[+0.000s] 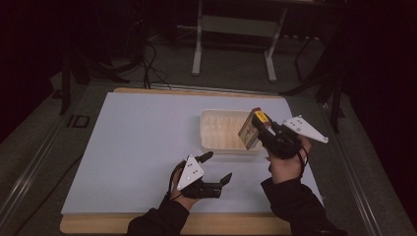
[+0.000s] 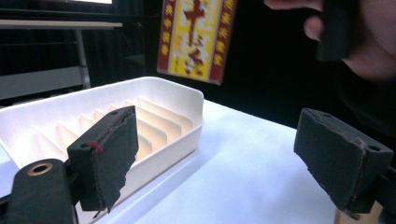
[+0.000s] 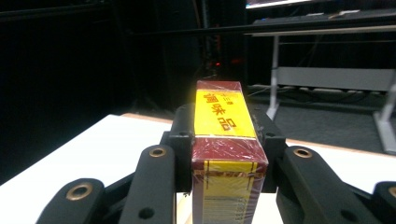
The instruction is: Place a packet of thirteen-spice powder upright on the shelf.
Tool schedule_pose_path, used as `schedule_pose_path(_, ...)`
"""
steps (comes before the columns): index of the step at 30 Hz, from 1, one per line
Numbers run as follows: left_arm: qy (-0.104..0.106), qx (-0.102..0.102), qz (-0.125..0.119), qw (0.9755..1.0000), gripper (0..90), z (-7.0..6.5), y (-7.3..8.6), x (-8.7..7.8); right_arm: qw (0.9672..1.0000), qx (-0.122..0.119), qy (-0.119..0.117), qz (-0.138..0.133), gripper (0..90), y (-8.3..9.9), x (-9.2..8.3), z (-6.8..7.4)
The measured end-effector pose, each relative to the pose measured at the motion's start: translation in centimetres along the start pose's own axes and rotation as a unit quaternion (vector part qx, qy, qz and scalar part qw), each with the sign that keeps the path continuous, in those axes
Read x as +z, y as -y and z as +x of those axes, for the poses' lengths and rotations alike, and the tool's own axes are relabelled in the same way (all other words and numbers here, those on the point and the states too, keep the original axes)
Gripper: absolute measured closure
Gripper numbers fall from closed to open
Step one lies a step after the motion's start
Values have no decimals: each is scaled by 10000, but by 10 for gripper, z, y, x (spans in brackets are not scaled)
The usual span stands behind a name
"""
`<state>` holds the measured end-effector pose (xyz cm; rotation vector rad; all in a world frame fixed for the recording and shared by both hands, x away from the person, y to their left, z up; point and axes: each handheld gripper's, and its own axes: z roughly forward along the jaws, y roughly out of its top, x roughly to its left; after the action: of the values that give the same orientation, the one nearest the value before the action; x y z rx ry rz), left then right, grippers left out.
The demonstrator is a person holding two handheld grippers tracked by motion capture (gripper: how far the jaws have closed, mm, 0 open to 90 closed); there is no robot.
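Gripping a small box [image 3: 226, 154] between its two black jaws, the right gripper [image 1: 263, 132] is seen clamped on the box's two broad faces, pads flat against the sides. The box is a flat rectangular carton wrapped in clear film: dark red ends, a yellow panel with red characters along the narrow top edge, a barcode strip on the end nearest the camera. In the left gripper view a broad face [image 2: 196, 37] is shown, yellow in the middle with dark red borders and yellow characters. The box is held upright, lifted clear of the table [image 1: 137, 142], above the near right corner of the white ribbed tray [image 1: 221, 130], no contact with the rim seen.

The left gripper [image 1: 220, 167] is held low over the table with jaws parted about halfway, nothing between them. The tray is seen past its left jaw, the raised box ahead and above the gap.
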<state>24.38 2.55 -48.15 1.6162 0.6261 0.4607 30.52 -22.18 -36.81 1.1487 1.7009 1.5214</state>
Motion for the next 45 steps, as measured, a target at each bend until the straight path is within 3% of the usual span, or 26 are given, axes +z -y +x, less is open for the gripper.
schedule_pose_path(9, 31, 9, 122, 9999, 148, 1, 13, -7, 9988, -86, 464, -98, 675, -10, 16, -19)
schedule_pose_path(19, 11, 78, 137, 9999, 147, 0, 21, -6, 9949, -154, 991, -112, 675, -8, 35, -42)
schedule_pose_path(29, -8, 145, 95, 9998, 146, 0, 22, -6, 9911, 152, 1313, 127, 675, 17, 55, -66)
schedule_pose_path(39, 48, -9, 225, 9997, 106, 1, 24, -4, 9873, 80, 1552, 336, 674, 46, 75, -74)
schedule_pose_path(45, 43, -7, 172, 9998, 104, 1, 24, -5, 9846, -22, 1700, 399, 674, 60, 87, -77)
